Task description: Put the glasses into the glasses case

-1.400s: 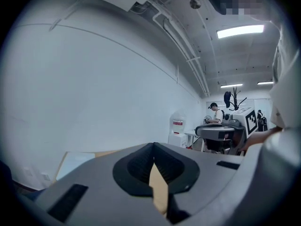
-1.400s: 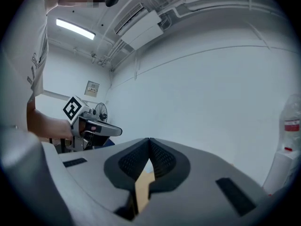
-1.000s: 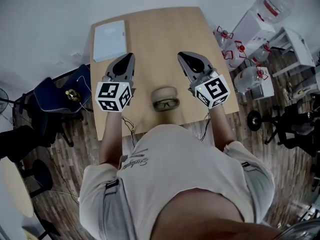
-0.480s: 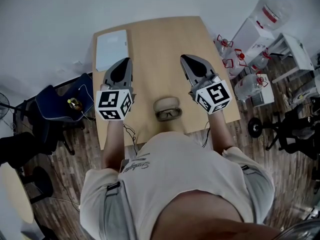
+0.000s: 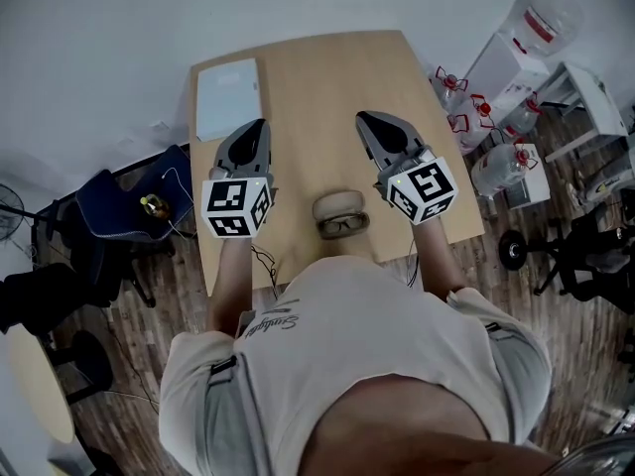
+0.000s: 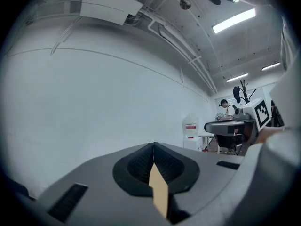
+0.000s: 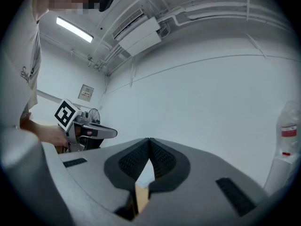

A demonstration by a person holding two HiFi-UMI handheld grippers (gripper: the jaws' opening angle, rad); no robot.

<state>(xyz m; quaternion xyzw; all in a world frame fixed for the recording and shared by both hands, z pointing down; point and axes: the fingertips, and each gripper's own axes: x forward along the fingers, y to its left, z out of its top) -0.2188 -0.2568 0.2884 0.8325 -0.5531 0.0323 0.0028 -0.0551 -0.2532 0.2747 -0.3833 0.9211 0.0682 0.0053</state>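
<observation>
We find the left tongs [image 5: 255, 127] and right tongs [image 5: 366, 120] over the worktop [image 5: 317, 77], each with jaws together on nothing. The glasses [image 5: 343, 224] lie near its 6 o'clock edge, just at 6 o'clock of the glasses case [image 5: 337, 205], outside it.

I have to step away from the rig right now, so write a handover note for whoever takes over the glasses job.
Left gripper: fingers shut, empty, held over the table's left side.
Right gripper: fingers shut, empty, held over the right side.
Glasses: on the table near its front edge, right beside the glasses case, between the two grippers.
Done: nothing; the glasses are outside the case.
Left: pick up the glasses and put them into the case.
</observation>
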